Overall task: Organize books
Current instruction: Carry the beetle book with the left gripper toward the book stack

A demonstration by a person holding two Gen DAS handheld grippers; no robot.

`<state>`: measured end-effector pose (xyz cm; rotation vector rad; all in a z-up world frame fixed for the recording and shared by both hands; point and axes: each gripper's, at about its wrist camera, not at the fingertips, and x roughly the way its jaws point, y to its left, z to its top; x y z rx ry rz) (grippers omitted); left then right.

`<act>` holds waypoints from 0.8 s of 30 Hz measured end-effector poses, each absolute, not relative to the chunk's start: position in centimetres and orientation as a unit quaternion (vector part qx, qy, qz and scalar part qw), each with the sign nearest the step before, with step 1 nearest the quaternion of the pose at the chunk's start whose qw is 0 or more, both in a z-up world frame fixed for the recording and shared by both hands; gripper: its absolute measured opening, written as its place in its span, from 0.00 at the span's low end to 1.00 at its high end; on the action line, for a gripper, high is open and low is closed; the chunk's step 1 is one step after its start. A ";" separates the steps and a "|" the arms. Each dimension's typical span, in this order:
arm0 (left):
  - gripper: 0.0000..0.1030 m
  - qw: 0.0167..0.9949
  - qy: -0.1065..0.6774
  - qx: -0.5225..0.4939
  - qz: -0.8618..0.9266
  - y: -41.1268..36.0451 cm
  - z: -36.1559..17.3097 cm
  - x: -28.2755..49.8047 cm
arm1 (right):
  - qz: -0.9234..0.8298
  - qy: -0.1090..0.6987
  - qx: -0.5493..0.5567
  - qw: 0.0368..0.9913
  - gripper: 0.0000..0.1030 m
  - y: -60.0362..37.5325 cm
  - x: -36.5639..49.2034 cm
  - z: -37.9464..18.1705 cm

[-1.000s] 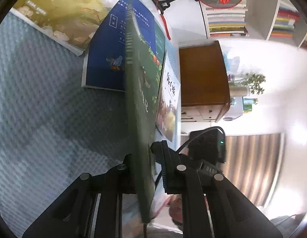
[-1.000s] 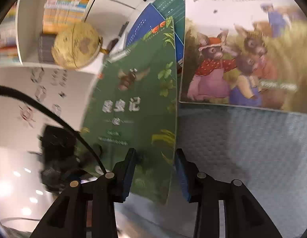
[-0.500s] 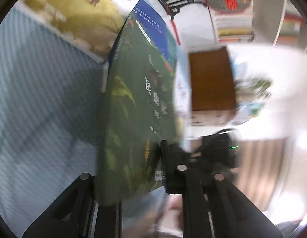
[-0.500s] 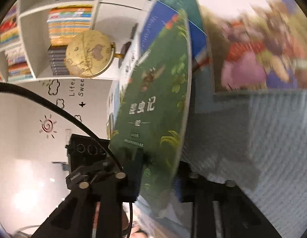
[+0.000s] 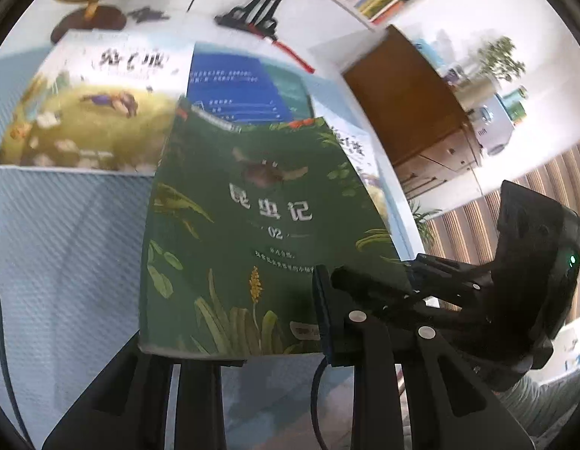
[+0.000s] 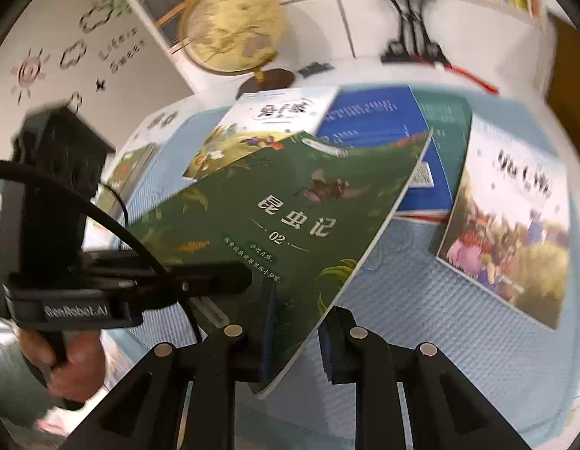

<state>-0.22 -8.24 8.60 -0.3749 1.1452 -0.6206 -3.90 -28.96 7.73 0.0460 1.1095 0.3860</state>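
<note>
A green book [image 5: 252, 217] with white characters and "02" on its cover hangs tilted above the blue mat [image 5: 65, 262]. My right gripper [image 6: 297, 337] is shut on its lower edge, a pad on each face. My left gripper [image 5: 241, 322] is at the book's lower left corner. Its jaws are opening; the book lies between them and hides the left finger, and the pads no longer press on it. In the right wrist view the left gripper [image 6: 215, 281] reaches over the cover, held by a person's hand [image 6: 65, 367].
Flat on the mat lie a meadow picture book [image 5: 83, 120], a blue book [image 5: 233, 90] and a rabbit picture book [image 6: 514, 225]. A globe [image 6: 230, 30] and a fan ornament on a black stand [image 6: 413, 37] stand behind. A brown cabinet [image 5: 409, 105] is beyond the table.
Both grippers rose and rolled. In the left view the green book turned from edge-on to cover-up. The right jaws shut on its lower edge and the left jaws loosened.
</note>
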 end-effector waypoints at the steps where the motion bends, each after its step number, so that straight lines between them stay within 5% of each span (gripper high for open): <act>1: 0.22 0.780 0.527 -0.173 -0.291 -7.6 9.1 -0.5 | 0.181 0.521 0.022 0.834 0.19 -28.3 -4.1 8.3; 11: 0.22 0.814 0.471 -0.219 -0.259 5.6 13.7 -2.7 | 0.245 0.474 0.003 0.845 0.19 -16.1 -2.9 12.1; 24: 0.22 0.864 0.440 -0.222 -0.102 30.2 13.1 -2.7 | 0.365 0.455 -0.012 0.812 0.20 9.0 4.5 8.0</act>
